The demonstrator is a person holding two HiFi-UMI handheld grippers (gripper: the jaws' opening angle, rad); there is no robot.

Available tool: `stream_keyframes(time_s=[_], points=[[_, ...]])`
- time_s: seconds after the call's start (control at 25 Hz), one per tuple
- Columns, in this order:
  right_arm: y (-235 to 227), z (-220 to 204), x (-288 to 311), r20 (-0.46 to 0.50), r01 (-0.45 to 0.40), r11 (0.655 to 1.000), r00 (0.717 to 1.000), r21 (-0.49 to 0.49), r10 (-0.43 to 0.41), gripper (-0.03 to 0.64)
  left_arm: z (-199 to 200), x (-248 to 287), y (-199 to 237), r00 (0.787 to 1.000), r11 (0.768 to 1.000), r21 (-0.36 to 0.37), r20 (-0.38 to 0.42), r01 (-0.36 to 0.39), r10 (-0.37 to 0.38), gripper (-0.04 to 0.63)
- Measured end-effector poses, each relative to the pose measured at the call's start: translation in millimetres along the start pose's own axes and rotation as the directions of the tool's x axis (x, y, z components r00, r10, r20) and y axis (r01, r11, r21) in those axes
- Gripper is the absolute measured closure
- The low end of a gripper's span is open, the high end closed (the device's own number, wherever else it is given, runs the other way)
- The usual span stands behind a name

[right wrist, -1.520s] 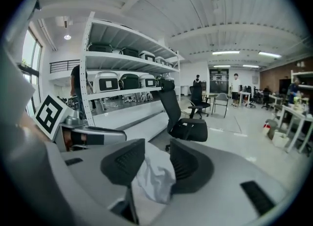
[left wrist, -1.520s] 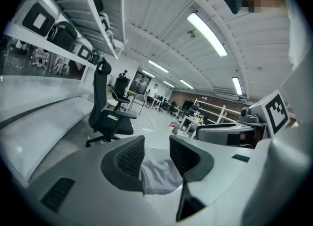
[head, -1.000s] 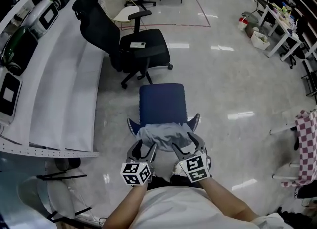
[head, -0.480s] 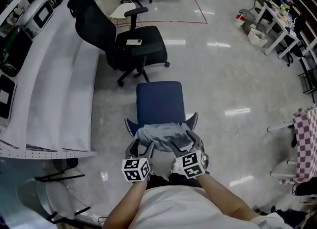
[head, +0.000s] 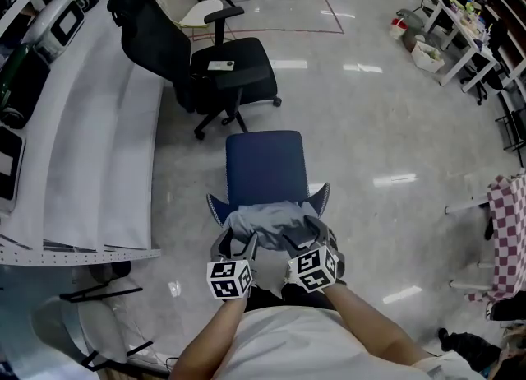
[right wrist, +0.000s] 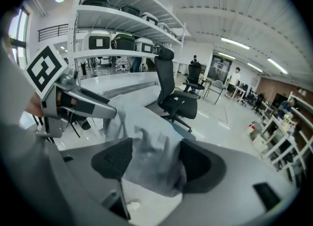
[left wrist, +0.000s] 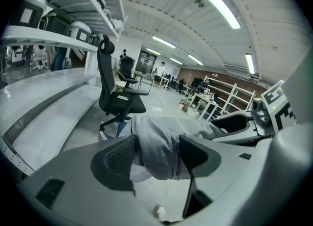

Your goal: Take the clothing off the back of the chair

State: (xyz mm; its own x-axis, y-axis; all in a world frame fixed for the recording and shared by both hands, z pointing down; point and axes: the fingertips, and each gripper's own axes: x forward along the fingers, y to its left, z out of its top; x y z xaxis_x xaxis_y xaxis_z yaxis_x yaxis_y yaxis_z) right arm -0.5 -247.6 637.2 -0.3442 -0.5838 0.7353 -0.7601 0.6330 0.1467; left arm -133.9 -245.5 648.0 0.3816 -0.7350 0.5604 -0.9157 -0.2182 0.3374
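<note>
Two grippers, left [head: 236,245] and right [head: 308,237], side by side nearest the person; jaws of each stood wide apart, having just been opening, with folds of the grey garment [head: 271,220] between them, unclamped; garment lay draped over the backrest of the blue chair [head: 265,164]; beyond stood a black office chair [head: 215,62].

- The clothing [head: 271,224] lies over the back of the chair [head: 265,164], at its near end.
- An office chair [head: 234,70] stands behind it, leftward.
- Shelving [head: 99,148] runs along the left.
</note>
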Motion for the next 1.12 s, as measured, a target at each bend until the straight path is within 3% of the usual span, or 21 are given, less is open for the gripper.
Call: stream_keyframes(time_s=[0.28,0.4,0.56,0.72,0.92,1.12], points=[[4,-4,7,-0.024,-0.012,1.0,1.0,-0.008,0.012,0.3,0,-1,8,1.0,1.0,0.018,-0.017,-0.004,0.004,0.367],[0,-5,8,-0.026,0.011,1.0,1.0,-0.02,-0.012,0.408,-1,-1,10,1.0,1.0,0.012,-0.015,0.003,-0.003,0.386],[-2,-2,8,-0.019,0.026,0.999,0.999,-0.022,-0.026,0.444,0,-2,10,1.0,1.0,0.005,-0.021,0.014,-0.014,0.43],[2,0,7,-0.013,0.002,1.0,1.0,-0.012,-0.002,0.534,0,-2,10,0.999,0.999,-0.027,-0.012,0.04,-0.04,0.455],[7,3,4,-0.005,-0.03,0.999,1.0,0.011,0.03,0.568,-2,-2,0,0.995,0.994,-0.045,-0.02,0.101,-0.102,0.531],[6,8,-2,0.021,-0.036,0.999,0.999,0.038,0.035,0.572,2,-8,-6,0.991,0.989,-0.06,0.006,0.135,-0.135,0.543]])
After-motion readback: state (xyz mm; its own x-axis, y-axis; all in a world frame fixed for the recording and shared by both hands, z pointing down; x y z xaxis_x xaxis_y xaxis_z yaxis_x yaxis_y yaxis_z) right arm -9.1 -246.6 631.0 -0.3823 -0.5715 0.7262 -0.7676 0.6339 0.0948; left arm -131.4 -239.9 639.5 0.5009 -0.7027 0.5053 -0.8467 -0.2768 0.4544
